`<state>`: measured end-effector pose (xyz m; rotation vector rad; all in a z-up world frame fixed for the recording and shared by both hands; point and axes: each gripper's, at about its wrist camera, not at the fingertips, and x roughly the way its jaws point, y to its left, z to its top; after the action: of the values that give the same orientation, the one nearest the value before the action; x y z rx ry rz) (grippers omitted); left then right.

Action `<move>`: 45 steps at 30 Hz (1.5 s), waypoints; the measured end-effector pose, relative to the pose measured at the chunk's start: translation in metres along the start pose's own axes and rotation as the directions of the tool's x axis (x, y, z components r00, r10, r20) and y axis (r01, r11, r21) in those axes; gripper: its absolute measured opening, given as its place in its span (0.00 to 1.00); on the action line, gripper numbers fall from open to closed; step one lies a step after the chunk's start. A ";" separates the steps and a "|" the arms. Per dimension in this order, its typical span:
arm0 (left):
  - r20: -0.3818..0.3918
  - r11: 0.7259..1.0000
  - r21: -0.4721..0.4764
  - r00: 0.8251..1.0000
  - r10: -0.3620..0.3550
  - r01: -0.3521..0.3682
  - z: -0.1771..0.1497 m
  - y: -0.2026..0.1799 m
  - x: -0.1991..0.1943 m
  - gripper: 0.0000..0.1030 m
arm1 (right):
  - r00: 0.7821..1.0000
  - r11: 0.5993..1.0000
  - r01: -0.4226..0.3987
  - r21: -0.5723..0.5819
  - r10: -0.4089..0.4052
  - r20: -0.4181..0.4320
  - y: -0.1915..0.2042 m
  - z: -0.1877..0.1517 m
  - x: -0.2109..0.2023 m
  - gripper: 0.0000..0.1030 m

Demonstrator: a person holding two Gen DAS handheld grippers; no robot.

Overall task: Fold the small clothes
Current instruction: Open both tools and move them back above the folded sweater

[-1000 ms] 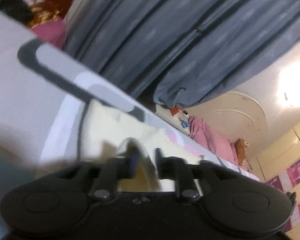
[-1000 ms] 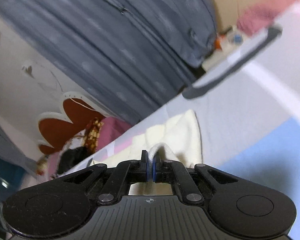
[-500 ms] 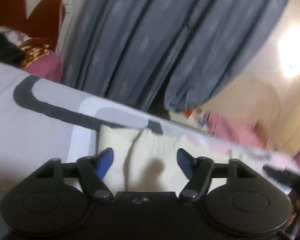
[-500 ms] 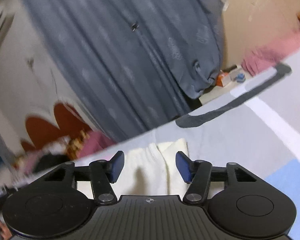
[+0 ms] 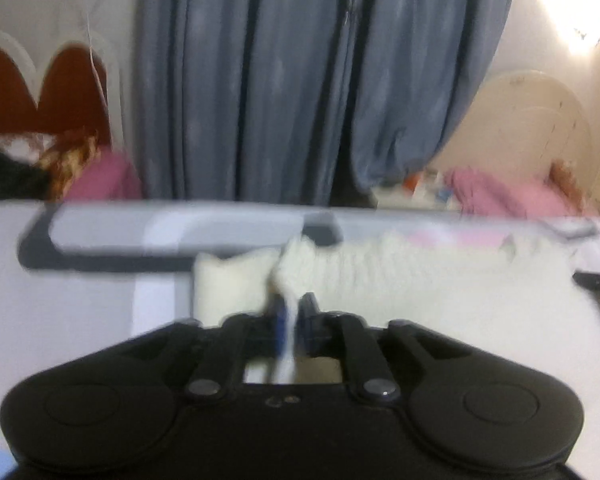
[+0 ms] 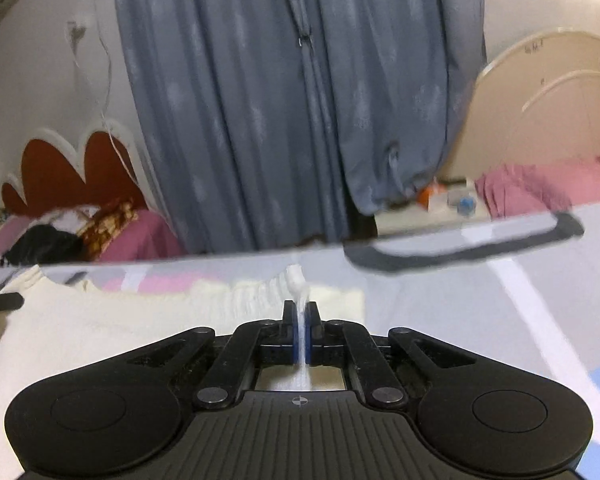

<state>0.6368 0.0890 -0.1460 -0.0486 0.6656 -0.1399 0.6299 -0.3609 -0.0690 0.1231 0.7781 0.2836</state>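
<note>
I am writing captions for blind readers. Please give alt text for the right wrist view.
The black right claw is shut on a pinched ridge of the cream knitted garment, which lies on a grey patterned bedsheet. Behind hang blue-grey curtains, with a red scalloped headboard at the left.

curtains [image 6: 300, 100] blue-grey, drawn | headboard [image 6: 548, 104] cream, right | headboard [image 6: 64, 172] red scalloped, left | walls pale

Bare bedsheet [image 6: 480, 320] lies open right of the cream garment [image 6: 100, 340].
</note>
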 end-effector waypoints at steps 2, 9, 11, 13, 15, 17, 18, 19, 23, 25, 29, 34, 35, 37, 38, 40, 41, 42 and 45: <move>0.037 0.997 -0.040 0.997 0.064 -0.062 0.005 -0.001 -0.013 0.65 | 1.000 0.999 0.026 -0.028 -0.026 0.006 0.004 0.001 0.000 0.06; 0.085 0.993 0.092 0.993 -0.084 0.076 0.016 -0.084 -0.020 0.79 | 0.988 0.988 -0.098 -0.117 0.110 0.107 0.071 0.008 -0.018 0.52; 0.031 0.990 0.122 0.996 -0.078 0.073 0.010 -0.100 -0.005 0.77 | 0.989 0.971 -0.125 -0.205 0.138 0.049 0.104 0.005 -0.007 0.28; -0.007 0.991 0.131 1.000 -0.017 0.018 0.003 -0.097 0.004 0.80 | 0.992 0.958 -0.128 -0.257 0.122 -0.039 0.121 -0.003 0.007 0.26; 0.024 0.989 0.141 0.999 0.040 -0.043 -0.006 -0.077 -0.001 0.98 | 0.991 0.957 -0.133 -0.257 0.125 -0.047 0.110 -0.007 0.010 0.26; 0.036 0.991 0.086 0.994 0.100 -0.103 -0.009 -0.044 -0.006 1.00 | 1.000 0.975 -0.013 -0.221 0.013 -0.004 0.076 -0.005 0.004 0.26; 0.029 0.993 0.046 0.994 0.106 -0.107 -0.008 -0.026 -0.008 1.00 | 0.998 0.979 0.058 -0.193 -0.058 0.008 0.057 -0.005 0.002 0.26; 0.020 0.991 0.022 0.991 0.132 -0.132 -0.007 -0.013 -0.009 1.00 | 0.994 0.985 0.105 -0.140 -0.104 0.015 0.034 -0.004 0.000 0.26; 0.043 0.978 -0.005 0.977 0.207 -0.207 -0.005 0.003 -0.024 0.90 | 0.998 0.997 0.050 -0.063 -0.048 0.032 0.010 0.000 -0.010 0.26; 0.104 0.985 -0.026 0.979 0.174 -0.172 -0.005 -0.009 -0.047 0.92 | 0.995 0.998 0.013 -0.065 -0.006 0.103 0.026 0.001 -0.032 0.26; 0.127 0.994 0.099 0.991 0.031 -0.044 -0.018 -0.079 -0.063 0.97 | 0.988 0.981 -0.124 -0.152 0.135 0.070 0.084 -0.015 -0.045 0.41; 0.015 0.985 0.173 1.000 0.011 -0.013 -0.048 -0.111 -0.038 0.99 | 0.992 0.968 -0.119 -0.222 0.123 0.005 0.118 -0.046 -0.032 0.40; 0.031 0.990 0.141 0.999 -0.010 0.005 -0.052 -0.101 -0.041 0.99 | 0.993 0.966 -0.115 -0.233 0.122 0.013 0.116 -0.050 -0.034 0.40; 0.037 0.994 0.109 0.999 0.009 -0.013 -0.054 -0.082 -0.051 0.98 | 0.995 0.965 -0.085 -0.250 0.096 0.031 0.104 -0.056 -0.039 0.40; 0.038 0.992 0.122 0.999 0.033 -0.038 -0.055 -0.074 -0.054 0.99 | 0.997 0.972 -0.050 -0.230 0.061 0.042 0.093 -0.058 -0.045 0.40; 0.030 0.990 0.126 0.998 0.056 -0.059 -0.061 -0.059 -0.063 0.99 | 0.998 0.986 0.039 -0.165 -0.030 0.058 0.071 -0.064 -0.049 0.40; 0.026 0.991 0.126 0.999 0.047 -0.050 -0.061 -0.054 -0.067 0.96 | 0.997 0.988 0.060 -0.141 -0.052 0.058 0.064 -0.060 -0.050 0.40; 0.031 0.991 0.123 0.998 0.046 -0.049 -0.059 -0.053 -0.072 0.94 | 0.997 0.991 0.058 -0.123 -0.052 0.052 0.061 -0.060 -0.053 0.40; 0.064 0.996 0.085 0.998 0.008 -0.013 -0.055 -0.066 -0.092 0.92 | 0.995 0.991 0.052 -0.124 -0.041 0.096 0.081 -0.054 -0.069 0.40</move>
<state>0.5240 0.0369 -0.1267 0.0324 0.5954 -0.1560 0.5288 -0.3039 -0.0436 -0.0017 0.6678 0.2804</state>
